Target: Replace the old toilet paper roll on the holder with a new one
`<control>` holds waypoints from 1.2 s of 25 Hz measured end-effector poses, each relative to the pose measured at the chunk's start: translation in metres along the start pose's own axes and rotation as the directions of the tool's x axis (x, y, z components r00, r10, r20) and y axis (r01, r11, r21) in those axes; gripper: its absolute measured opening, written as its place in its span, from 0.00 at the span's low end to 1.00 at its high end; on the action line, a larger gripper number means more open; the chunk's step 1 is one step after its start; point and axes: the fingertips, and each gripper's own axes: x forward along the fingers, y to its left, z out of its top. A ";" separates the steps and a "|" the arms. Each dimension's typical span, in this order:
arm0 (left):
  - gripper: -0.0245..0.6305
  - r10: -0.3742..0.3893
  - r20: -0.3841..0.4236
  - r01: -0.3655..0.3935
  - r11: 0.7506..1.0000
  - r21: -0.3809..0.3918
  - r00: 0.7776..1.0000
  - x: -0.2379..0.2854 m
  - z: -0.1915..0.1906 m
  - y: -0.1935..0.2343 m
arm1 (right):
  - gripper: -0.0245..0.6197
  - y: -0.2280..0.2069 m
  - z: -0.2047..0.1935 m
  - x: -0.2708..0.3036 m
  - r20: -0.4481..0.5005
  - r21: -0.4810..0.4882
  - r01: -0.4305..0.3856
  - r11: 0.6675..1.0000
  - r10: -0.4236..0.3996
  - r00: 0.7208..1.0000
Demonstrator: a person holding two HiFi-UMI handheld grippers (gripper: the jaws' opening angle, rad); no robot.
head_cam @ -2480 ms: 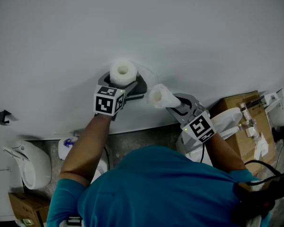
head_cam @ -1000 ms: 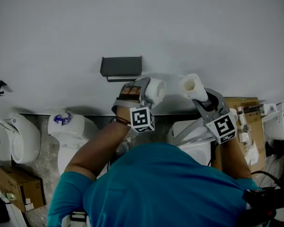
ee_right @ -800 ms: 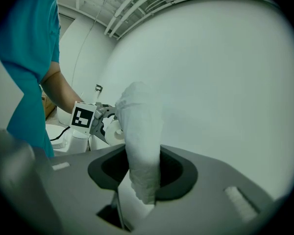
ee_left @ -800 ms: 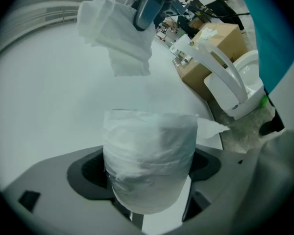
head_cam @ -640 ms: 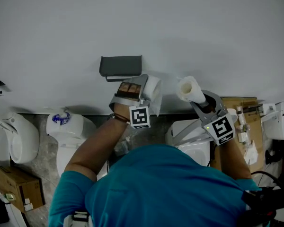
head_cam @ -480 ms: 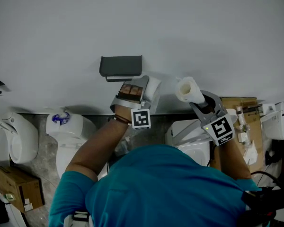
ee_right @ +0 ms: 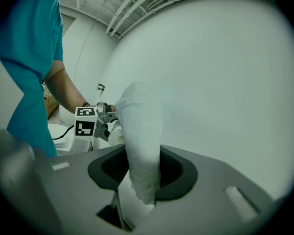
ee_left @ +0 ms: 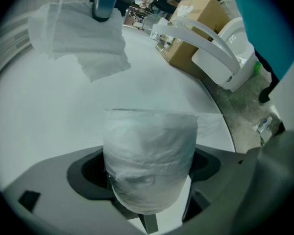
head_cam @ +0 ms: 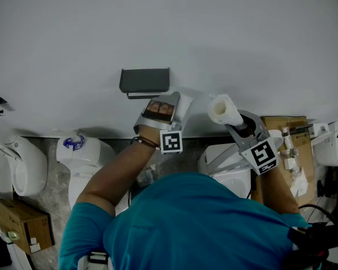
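Just under the dark grey holder (head_cam: 145, 80), upper centre on the white wall (head_cam: 242, 38), the left tongs (head_cam: 172, 103) clamp a plump, soft white paper roll (ee_left: 149, 155). Right of it, the right tongs (head_cam: 240, 122) pinch a thinner squashed roll (head_cam: 223, 109) with an open core. Black-and-white square markers (head_cam: 170, 141) sit on both tongs, and brown cardboard boxes (head_cam: 279, 122) stand at far right.

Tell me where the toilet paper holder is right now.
In the head view the dark holder sits on the white wall, left of centre, just above the left gripper and its roll.
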 end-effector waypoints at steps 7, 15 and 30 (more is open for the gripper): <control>0.74 -0.087 -0.018 0.087 0.996 -0.011 0.996 0.028 0.013 -0.025 | 0.25 0.003 -0.002 -0.001 0.000 0.004 -0.010 1.000 0.010 1.000; 0.74 -0.119 -0.112 0.125 0.991 0.052 0.987 0.035 0.003 -0.016 | 0.25 0.007 -0.002 -0.002 0.001 -0.006 -0.012 1.000 0.012 1.000; 0.74 -0.062 -0.120 0.056 0.997 -0.052 0.991 0.014 -0.015 -0.010 | 0.25 0.001 0.002 0.005 0.026 -0.003 -0.023 1.000 0.023 0.999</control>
